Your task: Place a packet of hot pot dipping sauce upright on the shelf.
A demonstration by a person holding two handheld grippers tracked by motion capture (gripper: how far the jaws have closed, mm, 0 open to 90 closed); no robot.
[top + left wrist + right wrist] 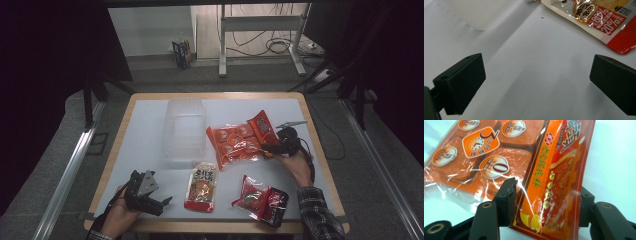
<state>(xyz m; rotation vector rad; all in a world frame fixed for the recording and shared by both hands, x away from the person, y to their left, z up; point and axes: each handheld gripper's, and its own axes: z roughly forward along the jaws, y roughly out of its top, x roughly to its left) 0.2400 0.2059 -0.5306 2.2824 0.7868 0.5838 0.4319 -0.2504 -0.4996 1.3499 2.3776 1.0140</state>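
Right gripper [269, 148], at the right side of the bench [150, 130], clamped on the red sauce pouch [263, 127] by its lower corner; in the right gripper view the pouch [559, 185] stands nearly upright between the two black jaws, both pressing its edges. Just behind it, touching or overlapping, the orange multipack [234, 142] in clear wrap, lying flat near the bench's middle. Whether the pouch is lifted fully clear of the multipack is hard to tell from above.

Left gripper [162, 202] resting low at the near left corner, held in a hand [117, 217], jaws wide apart over bare white surface with nothing between them. Ahead of it, a red-and-cream snack packet [201, 186], its corner [604, 20] seen in the left gripper view. Behind that, a clear plastic box [184, 131]. Near the front edge, right of centre, a red packet [252, 196] lying against a dark packet [275, 206].
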